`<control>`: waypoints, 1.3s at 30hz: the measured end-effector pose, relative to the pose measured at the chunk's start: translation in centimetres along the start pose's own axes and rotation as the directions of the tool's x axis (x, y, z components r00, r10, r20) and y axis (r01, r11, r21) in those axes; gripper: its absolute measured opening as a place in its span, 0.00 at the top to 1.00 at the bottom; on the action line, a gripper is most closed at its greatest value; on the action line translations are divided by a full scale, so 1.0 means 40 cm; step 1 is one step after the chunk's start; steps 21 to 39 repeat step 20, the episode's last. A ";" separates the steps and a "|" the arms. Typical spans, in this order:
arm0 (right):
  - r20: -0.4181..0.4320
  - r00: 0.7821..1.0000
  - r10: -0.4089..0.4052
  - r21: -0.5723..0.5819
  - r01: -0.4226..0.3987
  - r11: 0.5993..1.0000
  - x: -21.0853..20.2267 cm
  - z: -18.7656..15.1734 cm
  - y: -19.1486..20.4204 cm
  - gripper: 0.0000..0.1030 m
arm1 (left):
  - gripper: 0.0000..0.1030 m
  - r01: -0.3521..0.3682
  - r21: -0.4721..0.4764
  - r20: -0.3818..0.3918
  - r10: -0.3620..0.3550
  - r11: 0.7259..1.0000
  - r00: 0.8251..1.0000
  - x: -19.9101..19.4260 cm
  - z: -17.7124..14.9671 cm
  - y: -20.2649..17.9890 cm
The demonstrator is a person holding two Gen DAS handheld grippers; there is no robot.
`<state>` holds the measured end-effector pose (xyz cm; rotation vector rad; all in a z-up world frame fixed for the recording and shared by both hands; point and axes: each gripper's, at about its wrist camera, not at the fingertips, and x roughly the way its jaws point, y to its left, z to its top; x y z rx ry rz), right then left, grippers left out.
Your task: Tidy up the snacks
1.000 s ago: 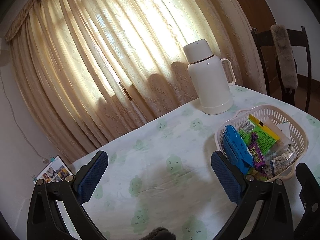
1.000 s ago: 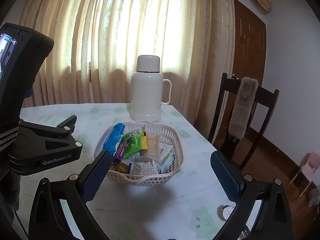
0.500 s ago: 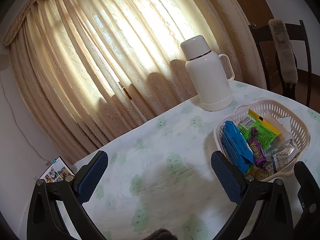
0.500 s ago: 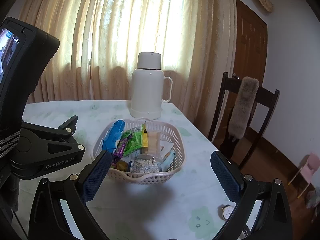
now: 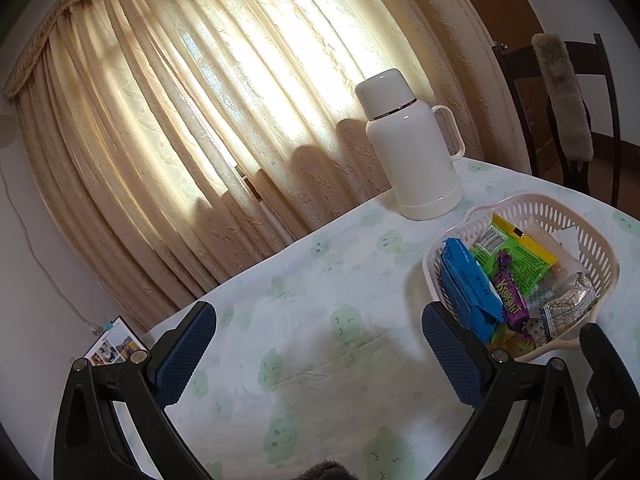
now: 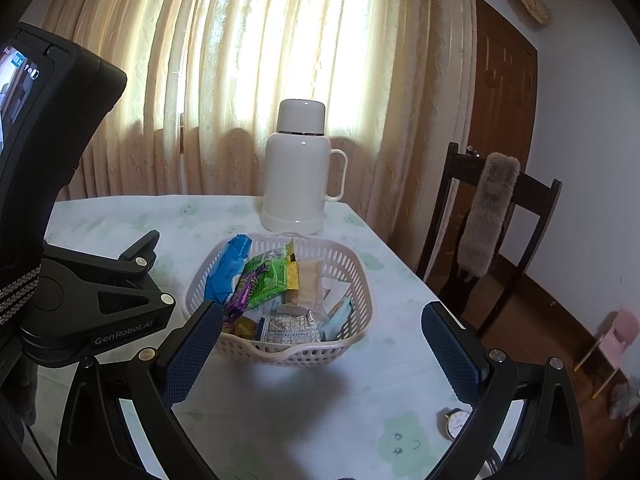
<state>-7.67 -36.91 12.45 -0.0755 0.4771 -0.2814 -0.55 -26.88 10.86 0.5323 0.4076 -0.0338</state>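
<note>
A table under a pale cloth (image 6: 304,408) printed with small green faces stands before drawn cream curtains (image 6: 248,80) with daylight behind them. On the left of the right wrist view the left gripper (image 5: 320,354) hangs above bare cloth, its blue-padded jaws spread wide with nothing between them. Next comes the pink slotted basket (image 6: 352,344), and all the snacks in sight lie inside it: a blue packet (image 6: 228,268) leaning on the left wall, a purple candy (image 6: 244,292) and a green packet (image 6: 268,276) beside it, a clear-wrapped tan biscuit (image 6: 309,286) in the middle, a patterned foil pack (image 6: 292,330) at the near rim. No snack shows on the cloth around it. A white thermos (image 6: 298,168) stands just behind the basket, a dark chair (image 6: 492,220) to the right, and a wristwatch (image 6: 456,424) lies near the table's right edge. The right gripper (image 6: 322,350) hovers in front of the basket, jaws equally wide and empty.

This fits snacks already gathered, or a full basket waiting to be sorted out; the views do not settle which. In either case any grip wants care: the wrappers are thin and slick, so pinch a flat edge squarely, lift one piece at a time, and keep the jaws clear of the slotted wall and the thermos
</note>
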 end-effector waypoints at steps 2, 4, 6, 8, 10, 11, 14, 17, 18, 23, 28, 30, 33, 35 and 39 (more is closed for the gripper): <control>0.000 1.000 -0.001 0.000 0.001 1.000 0.000 -0.001 -0.002 0.03 | 0.00 0.000 0.001 0.000 0.000 1.000 1.000 0.000 0.000 0.000; 0.000 1.000 0.000 0.000 0.000 1.000 0.000 0.001 0.000 0.03 | 0.00 0.000 0.001 0.000 0.000 1.000 1.000 0.000 0.000 0.000; -0.001 1.000 0.000 -0.001 0.000 1.000 0.000 0.000 -0.001 0.03 | 0.00 0.000 0.001 -0.001 0.000 1.000 1.000 0.001 -0.001 0.000; -0.001 1.000 0.000 -0.001 0.000 1.000 0.000 0.001 0.000 0.03 | 0.00 0.000 0.001 -0.001 0.000 1.000 1.000 0.001 -0.001 0.000; -0.001 1.000 0.000 -0.001 0.000 1.000 0.001 0.001 0.000 0.03 | 0.00 -0.001 0.002 0.000 0.001 1.000 1.000 0.001 -0.001 0.000; -0.002 1.000 0.000 -0.001 0.000 1.000 0.001 0.000 0.001 0.03 | 0.00 -0.001 0.003 0.000 0.001 1.000 1.000 0.001 -0.003 0.000; -0.004 1.000 -0.001 -0.001 0.001 1.000 0.002 -0.005 0.000 0.03 | 0.00 -0.002 0.003 0.001 0.002 1.000 1.000 0.000 -0.002 0.000; -0.006 1.000 -0.002 -0.001 0.002 1.000 0.004 -0.010 -0.001 0.03 | 0.00 -0.002 0.003 0.000 0.002 1.000 1.000 0.001 -0.003 0.001; -0.006 1.000 -0.001 -0.001 0.001 1.000 0.003 -0.010 -0.002 0.03 | 0.00 -0.001 0.003 0.000 0.001 1.000 1.000 0.001 -0.003 0.001; -0.007 1.000 0.000 -0.002 0.000 1.000 0.004 -0.009 -0.001 0.03 | 0.00 -0.002 0.002 -0.002 0.002 1.000 1.000 0.001 -0.002 0.001; -0.007 1.000 0.000 -0.002 0.000 1.000 0.004 -0.009 -0.001 0.03 | 0.00 -0.002 0.002 -0.002 0.002 1.000 1.000 0.001 -0.002 0.001; -0.007 1.000 0.000 -0.002 0.000 1.000 0.004 -0.009 -0.001 0.03 | 0.00 -0.002 0.002 -0.002 0.002 1.000 1.000 0.001 -0.002 0.001; -0.007 1.000 0.000 -0.002 0.000 1.000 0.004 -0.009 -0.001 0.03 | 0.00 -0.002 0.002 -0.002 0.002 1.000 1.000 0.001 -0.002 0.001; -0.007 1.000 0.000 -0.002 0.000 1.000 0.004 -0.009 -0.001 0.03 | 0.00 -0.002 0.002 -0.002 0.002 1.000 1.000 0.001 -0.002 0.001; -0.007 1.000 0.000 -0.002 0.000 1.000 0.004 -0.009 -0.001 0.03 | 0.00 -0.002 0.002 -0.002 0.002 1.000 1.000 0.001 -0.002 0.001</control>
